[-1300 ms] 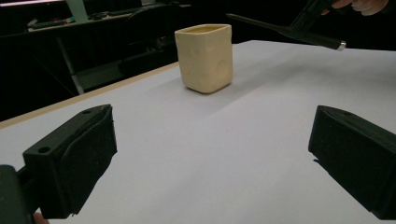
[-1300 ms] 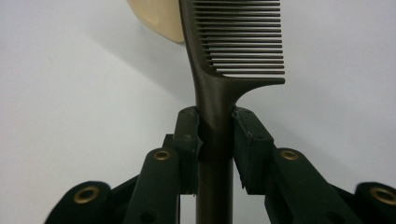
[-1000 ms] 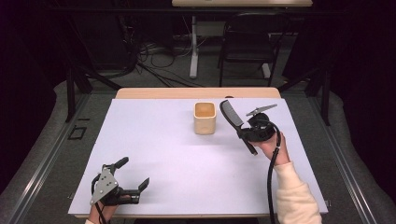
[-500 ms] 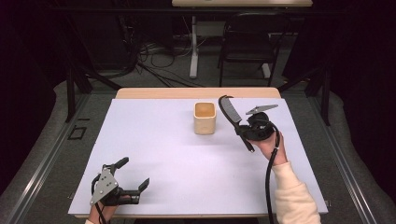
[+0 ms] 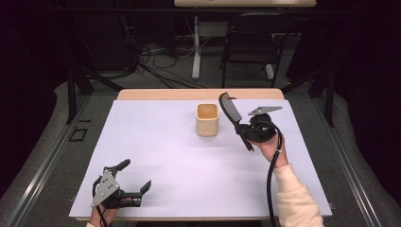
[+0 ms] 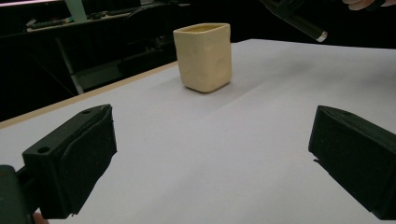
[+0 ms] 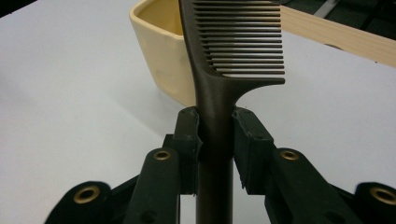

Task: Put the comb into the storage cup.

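A cream square cup (image 5: pixel 207 120) stands upright on the white table top (image 5: pixel 165 142), a little behind its middle. My right gripper (image 5: pixel 242 128) hovers just right of the cup, shut on the handle of a black comb (image 5: pixel 230 109). The comb's teeth point up and lean toward the cup. In the right gripper view both pads clamp the comb (image 7: pixel 233 46) by its handle, with the cup (image 7: pixel 159 51) right behind it. My left gripper (image 5: pixel 135 175) rests near the front left edge, open and holding nothing. In its own view the cup (image 6: pixel 204 56) stands far ahead between the spread jaws.
The white sheet covers a wooden table whose bare far edge (image 5: pixel 198 94) shows behind the cup. Beyond it on the dark floor are a chair (image 5: pixel 250 45), a table leg and loose cables (image 5: pixel 156 66).
The comb's toothed end has edged slightly left toward the cup. The left gripper has stayed still.
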`<move>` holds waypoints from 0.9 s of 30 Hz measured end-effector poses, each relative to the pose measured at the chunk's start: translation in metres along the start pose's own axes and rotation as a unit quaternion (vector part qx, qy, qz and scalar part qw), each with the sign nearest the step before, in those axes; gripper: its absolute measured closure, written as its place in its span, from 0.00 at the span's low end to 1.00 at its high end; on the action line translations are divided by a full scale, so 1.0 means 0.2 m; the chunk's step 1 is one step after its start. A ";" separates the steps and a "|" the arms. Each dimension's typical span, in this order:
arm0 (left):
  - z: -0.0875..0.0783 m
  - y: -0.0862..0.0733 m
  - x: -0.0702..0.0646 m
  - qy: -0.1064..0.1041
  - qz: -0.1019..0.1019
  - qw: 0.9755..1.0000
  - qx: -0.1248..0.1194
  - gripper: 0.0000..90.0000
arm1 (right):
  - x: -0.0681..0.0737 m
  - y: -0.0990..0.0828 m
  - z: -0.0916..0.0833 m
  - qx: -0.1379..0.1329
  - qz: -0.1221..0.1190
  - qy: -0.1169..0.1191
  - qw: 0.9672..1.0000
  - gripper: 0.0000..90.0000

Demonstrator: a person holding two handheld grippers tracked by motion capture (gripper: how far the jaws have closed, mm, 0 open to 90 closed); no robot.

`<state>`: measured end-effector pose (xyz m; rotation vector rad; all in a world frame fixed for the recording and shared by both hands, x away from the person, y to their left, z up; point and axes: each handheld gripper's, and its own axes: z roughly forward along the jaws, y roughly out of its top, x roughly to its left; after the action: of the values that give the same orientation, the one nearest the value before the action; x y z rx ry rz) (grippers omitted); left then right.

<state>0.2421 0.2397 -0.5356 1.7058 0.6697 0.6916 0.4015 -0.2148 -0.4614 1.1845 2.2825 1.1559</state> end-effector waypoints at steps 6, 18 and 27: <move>0.00 0.00 0.00 0.001 0.001 1.000 0.001 0.01 | 0.01 0.01 0.00 -0.018 -0.003 0.002 1.000 0.80; 0.00 0.00 0.00 0.002 0.000 1.000 0.001 0.01 | 0.03 0.02 0.00 -0.034 -0.008 0.003 0.999 0.80; 0.00 0.00 0.00 0.002 0.000 1.000 0.000 0.01 | 0.05 0.04 -0.01 -0.048 -0.013 0.002 0.999 0.80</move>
<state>0.2422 0.2396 -0.5357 1.7052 0.6738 0.6950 0.3989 -0.2051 -0.4531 1.1139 2.2119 1.2454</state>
